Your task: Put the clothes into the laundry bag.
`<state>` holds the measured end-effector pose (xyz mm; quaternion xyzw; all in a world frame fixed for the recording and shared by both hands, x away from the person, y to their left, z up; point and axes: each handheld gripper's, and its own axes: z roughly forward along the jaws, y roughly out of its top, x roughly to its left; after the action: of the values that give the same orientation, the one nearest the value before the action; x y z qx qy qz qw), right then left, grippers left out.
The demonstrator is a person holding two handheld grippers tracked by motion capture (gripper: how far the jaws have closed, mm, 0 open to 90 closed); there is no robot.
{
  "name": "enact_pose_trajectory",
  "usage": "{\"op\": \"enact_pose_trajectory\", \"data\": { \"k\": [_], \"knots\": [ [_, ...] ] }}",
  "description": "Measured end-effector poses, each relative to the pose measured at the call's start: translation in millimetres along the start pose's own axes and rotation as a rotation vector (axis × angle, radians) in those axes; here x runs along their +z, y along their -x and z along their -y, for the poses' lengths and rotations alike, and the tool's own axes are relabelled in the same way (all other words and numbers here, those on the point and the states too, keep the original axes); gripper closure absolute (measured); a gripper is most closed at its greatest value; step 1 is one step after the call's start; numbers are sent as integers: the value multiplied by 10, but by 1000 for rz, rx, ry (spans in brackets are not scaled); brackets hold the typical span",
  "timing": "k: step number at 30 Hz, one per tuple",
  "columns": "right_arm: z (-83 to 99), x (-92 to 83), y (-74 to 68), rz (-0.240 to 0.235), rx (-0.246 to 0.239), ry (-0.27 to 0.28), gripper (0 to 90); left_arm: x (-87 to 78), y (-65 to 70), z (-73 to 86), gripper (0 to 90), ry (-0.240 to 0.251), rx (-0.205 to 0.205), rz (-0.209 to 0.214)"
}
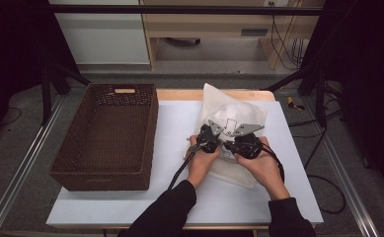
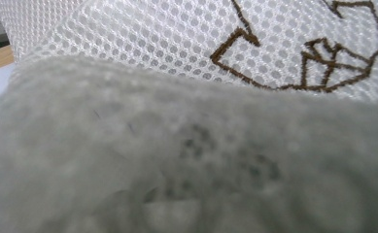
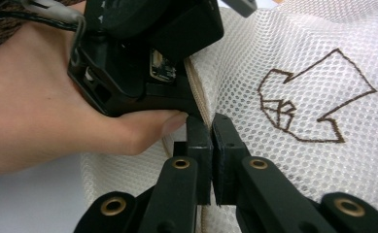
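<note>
A white mesh bag (image 1: 235,114) with a brown stitched arrow (image 3: 317,97) lies on the white table, right of centre. Both hands hold their grippers side by side at the bag's near part. My right gripper (image 3: 211,128) is shut on the bag's beige seamed edge (image 3: 199,94), jaws pressed together around it. My left gripper (image 3: 147,58) sits right against that same edge, just beyond, with a thumb under it. In the left gripper view the mesh bag (image 2: 167,43) drapes blurred over the lens and hides the jaws. From above, the left gripper (image 1: 209,140) and right gripper (image 1: 241,143) almost touch.
A deep brown woven basket (image 1: 100,178) stands on the left half of the white table (image 1: 179,197), close to the left hand. Black cables (image 1: 179,170) trail from the grippers toward the front edge. A wooden board edge (image 1: 179,94) shows behind the bag.
</note>
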<state>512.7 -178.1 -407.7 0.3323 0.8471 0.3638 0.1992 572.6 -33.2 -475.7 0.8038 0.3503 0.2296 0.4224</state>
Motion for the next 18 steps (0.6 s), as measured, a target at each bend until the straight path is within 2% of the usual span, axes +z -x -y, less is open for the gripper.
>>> {"op": "enact_pose_trajectory", "data": {
  "k": [5,10,12,15,18],
  "knots": [
    [14,-1,21,11,-1,-3,880,-97,24,56,900,6,5,23],
    [26,-22,37,15,8,-1,880,-202,137,122,900,13,25,55],
    [28,-25,40,17,8,0,880,-207,170,126,900,10,36,64],
    [27,-25,31,18,4,-2,880,-178,194,129,900,21,23,65],
    [28,-19,28,15,3,-3,880,-138,193,148,900,11,15,62]
  ]
}}
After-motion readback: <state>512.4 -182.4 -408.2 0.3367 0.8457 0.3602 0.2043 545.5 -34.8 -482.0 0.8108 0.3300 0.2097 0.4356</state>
